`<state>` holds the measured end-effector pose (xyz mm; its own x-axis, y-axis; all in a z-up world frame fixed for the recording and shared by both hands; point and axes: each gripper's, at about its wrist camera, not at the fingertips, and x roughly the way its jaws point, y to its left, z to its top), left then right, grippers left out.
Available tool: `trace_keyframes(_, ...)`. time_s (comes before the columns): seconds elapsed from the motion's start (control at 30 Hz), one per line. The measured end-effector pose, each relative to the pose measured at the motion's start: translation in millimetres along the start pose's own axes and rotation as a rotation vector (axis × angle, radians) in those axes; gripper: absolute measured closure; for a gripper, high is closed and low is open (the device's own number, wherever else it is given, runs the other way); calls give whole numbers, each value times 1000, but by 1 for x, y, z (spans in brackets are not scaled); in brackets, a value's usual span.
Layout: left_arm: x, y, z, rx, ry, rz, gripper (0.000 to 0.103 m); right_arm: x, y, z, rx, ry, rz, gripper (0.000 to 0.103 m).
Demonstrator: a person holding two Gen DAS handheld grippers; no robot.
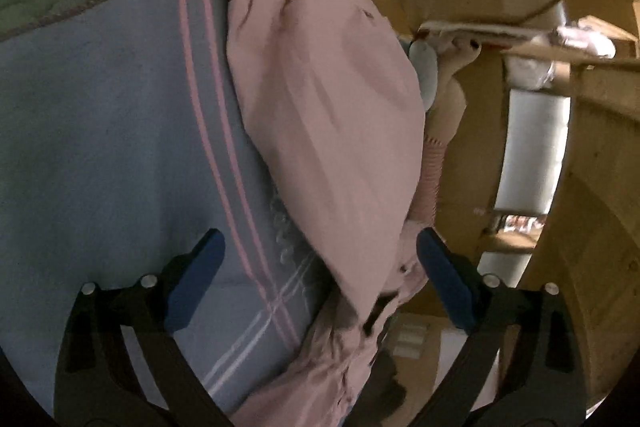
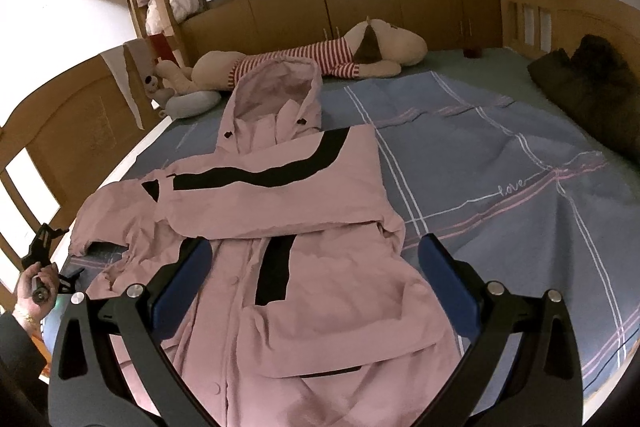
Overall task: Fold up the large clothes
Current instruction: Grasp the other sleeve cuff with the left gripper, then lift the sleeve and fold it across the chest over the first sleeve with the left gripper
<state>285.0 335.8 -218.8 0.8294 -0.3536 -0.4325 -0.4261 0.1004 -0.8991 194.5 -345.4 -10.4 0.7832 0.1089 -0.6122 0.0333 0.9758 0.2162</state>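
A pink jacket with black stripes lies spread on a blue sheet that covers the bed. Its hood points toward the far side, where a plush dog in a red-striped shirt lies along the wooden wall. One sleeve is folded across the chest.

The right tongs stand wide, above the lower front of the jacket and holding nothing. The left blue pad hangs over the pink cloth beside the button line; the right pad hangs over the jacket's edge, where it meets the sheet.

In the right wrist view, the left tongs show at the bed's left edge, just beside the jacket's loose sleeve, held by the left hand.

In the left wrist view, the left tongs are wide as well. Pink cloth of the jacket runs between the two pads, with rumpled folds low in the gap; whether the pads touch it cannot be told. A dark bundle lies on the bed's far right.
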Motion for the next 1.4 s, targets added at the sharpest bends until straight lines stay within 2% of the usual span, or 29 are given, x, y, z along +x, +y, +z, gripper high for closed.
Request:
trace_keyframes(0.17,19,-7,2,30,-32,-47,6,4,1,0,0,6,2,1)
trace_keyframes(0.3,30,-13,9,47,-40,-28,6,9,4,0,-8,11,0,1)
trace_keyframes(0.4,37,-19,11,59,-78,-24,6,13,7,-1,-10,19,0,1)
trace_keyframes(0.67,49,-24,28,20,-175,-93,8,24,16,-3,-29,36,3,1)
trace_keyframes(0.73,53,-26,28,48,-201,-104,21,27,18,-3,-33,43,3,1)
trace_keyframes(0.8,53,-18,28,61,-203,-114,55,29,19,-3,-36,47,2,1)
trace_keyframes(0.83,55,-13,29,50,-210,-102,61,29,20,-3,-37,47,2,1)
trace_keyframes(0.9,53,-5,30,12,-240,-102,82,29,20,-3,-40,45,1,1)
trace_keyframes(0.97,49,-8,30,22,-261,-114,94,29,20,-3,-39,48,1,1)
trace_keyframes(1.0,45,-13,30,50,-279,-117,98,29,20,-3,-38,50,1,1)
trace_keyframes(1.1,33,-48,20,196,-339,-122,100,29,20,-3,-38,51,1,1)
trace_keyframes(1.2,28,-71,12,282,-365,-84,100,29,20,-3,-37,50,2,1)
trace_keyframes(1.23,27,-78,10,297,-375,-49,100,29,20,-3,-38,50,1,1)
trace_keyframes(1.33,23,-78,6,267,-395,-56,100,29,19,-3,-35,48,2,1)
trace_keyframes(1.4,23,-83,4,289,-404,-30,100,28,18,-2,-31,44,2,1)
